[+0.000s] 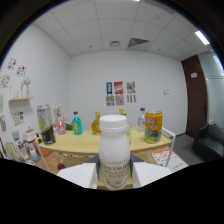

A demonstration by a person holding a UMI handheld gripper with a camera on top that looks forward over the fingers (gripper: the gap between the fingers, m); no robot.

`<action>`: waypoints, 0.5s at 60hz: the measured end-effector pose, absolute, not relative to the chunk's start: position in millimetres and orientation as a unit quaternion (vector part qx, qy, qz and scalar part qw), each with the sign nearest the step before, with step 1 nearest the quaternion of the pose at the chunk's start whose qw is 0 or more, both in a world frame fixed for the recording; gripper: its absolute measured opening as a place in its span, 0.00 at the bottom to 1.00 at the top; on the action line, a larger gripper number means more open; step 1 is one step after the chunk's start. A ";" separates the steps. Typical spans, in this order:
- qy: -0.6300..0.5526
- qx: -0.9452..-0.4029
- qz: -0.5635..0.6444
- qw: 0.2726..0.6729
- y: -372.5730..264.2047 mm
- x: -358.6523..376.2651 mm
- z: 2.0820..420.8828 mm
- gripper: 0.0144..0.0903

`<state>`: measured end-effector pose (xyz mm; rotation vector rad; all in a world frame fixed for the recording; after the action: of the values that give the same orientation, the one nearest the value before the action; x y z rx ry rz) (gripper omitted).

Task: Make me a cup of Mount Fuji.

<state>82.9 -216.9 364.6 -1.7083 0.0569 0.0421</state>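
Note:
A white plastic bottle [113, 145] with a white cap and a printed label stands upright between my fingers, raised in front of the table. My gripper [114, 176] is shut on its lower body. The white left finger [80, 175] and right finger [149, 172] press against its two sides. The bottom of the bottle is hidden below the fingers.
Beyond the bottle, a wooden table [75, 142] carries a yellow-red can [153, 126], a teal bottle [76, 125], a pink bottle [61, 124], a yellow bottle [96, 124] and a dark jar [46, 127]. A dark sofa [210, 141] and a brown door [194, 95] are to the right.

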 end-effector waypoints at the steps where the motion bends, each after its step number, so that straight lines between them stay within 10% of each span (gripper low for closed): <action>1: 0.026 -0.758 0.020 0.651 -220.0 87.2 350.9 0.44; 19: 0.040 -0.829 -0.011 0.558 -234.4 132.3 156.5 0.43; 30: -0.118 -0.828 -0.135 0.532 -224.3 137.3 118.8 0.43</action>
<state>137.3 -224.3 118.8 -1.9748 -0.2810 -0.3214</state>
